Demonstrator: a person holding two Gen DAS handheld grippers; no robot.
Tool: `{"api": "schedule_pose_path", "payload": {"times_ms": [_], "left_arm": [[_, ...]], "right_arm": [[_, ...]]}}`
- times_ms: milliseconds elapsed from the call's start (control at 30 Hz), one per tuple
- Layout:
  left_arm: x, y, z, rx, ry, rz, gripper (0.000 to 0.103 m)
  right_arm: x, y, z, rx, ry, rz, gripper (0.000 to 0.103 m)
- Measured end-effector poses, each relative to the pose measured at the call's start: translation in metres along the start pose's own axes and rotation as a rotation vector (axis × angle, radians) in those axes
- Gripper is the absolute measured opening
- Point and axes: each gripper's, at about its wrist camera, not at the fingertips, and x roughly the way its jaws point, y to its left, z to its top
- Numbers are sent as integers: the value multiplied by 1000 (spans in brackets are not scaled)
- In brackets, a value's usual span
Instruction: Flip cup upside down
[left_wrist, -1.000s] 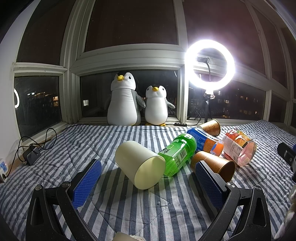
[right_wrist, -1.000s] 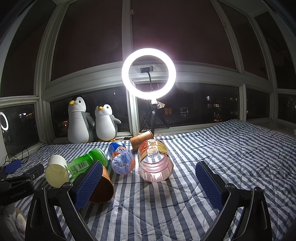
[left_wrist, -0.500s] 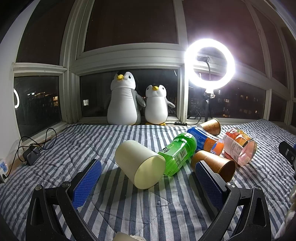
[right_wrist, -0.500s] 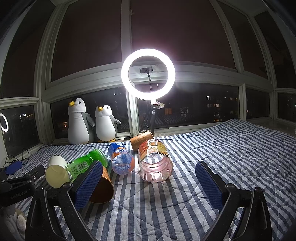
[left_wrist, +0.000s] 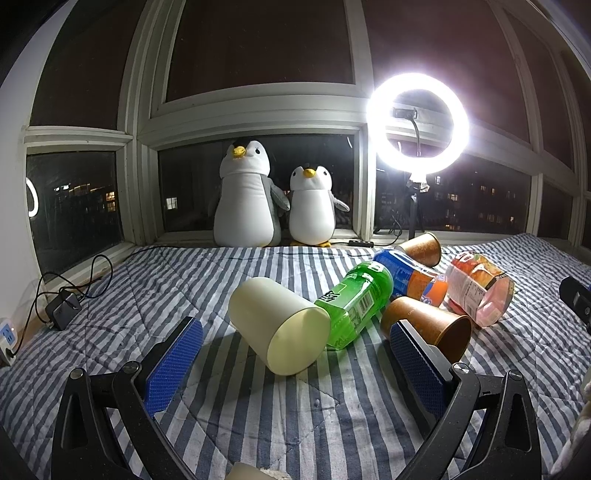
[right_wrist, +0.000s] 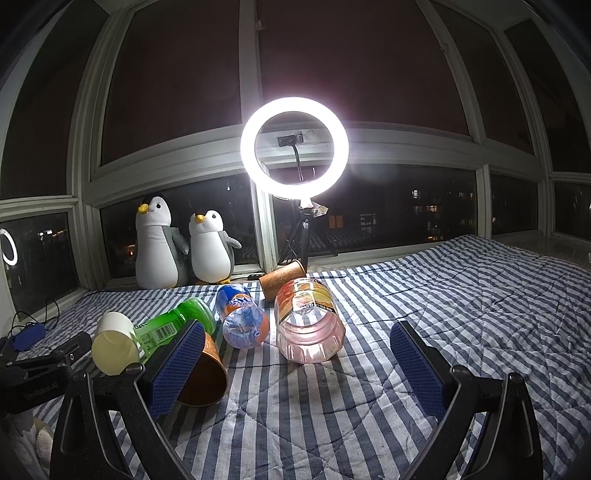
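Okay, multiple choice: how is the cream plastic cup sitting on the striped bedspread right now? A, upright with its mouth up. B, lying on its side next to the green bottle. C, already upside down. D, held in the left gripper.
B: the cream plastic cup lies on its side on the striped bedspread, beside the green plastic bottle, while the left gripper is open and holds nothing.

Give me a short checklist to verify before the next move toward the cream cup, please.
1. Left gripper open wide enough: ok.
2. Cream cup lies between the left fingers' line: ok.
3. Cup free of the green bottle: cannot tell, they look touching.
4. Right gripper open and holding nothing: ok.
5. Cup's open end position: cannot tell, only the closed base faces the camera.
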Motion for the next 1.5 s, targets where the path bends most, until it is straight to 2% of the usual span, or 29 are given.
{"api": "schedule_pose_path", "payload": {"times_ms": [500,833,1133,1300,1500], "left_arm": [[6,-3,4,14,30,-7,103],[14,-5,8,29,78,-26,103],[31,-17,14,57,194,-56,103],[40,-26,28,74,249,-76,103],[56,-29,42,41,339,-114,103]], "right_arm": [[0,-2,-1,22,1,2,99],[0,-4,-1,28,-2,1,100],[1,-8,-1,49,1,4,101],[1,-7,0,48,7,-3,101],[0,-6,0,35,6,-16,101]]}}
